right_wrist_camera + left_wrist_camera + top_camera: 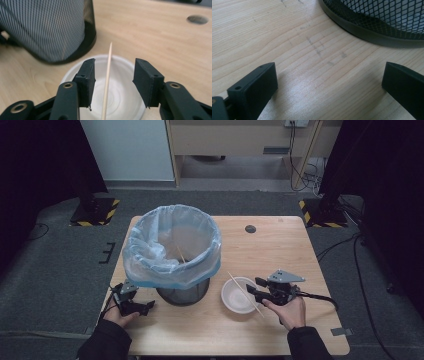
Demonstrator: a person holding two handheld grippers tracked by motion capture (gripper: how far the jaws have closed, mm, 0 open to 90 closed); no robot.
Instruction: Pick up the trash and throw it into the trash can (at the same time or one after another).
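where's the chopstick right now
The chopstick lies across the white bowl at the table's front right, beside the mesh bin, between the right gripper's open jaws.

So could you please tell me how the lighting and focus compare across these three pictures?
High view: dim, with dark surroundings, but the table is evenly lit. Left gripper view: a soft glare patch on the wood between the jaws, grain sharp. Right gripper view: the chopstick and jaws are fairly sharp, the mesh bin and far table soft.

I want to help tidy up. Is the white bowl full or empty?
Nearly empty: the white bowl holds no food, just a wooden stick lying across it.
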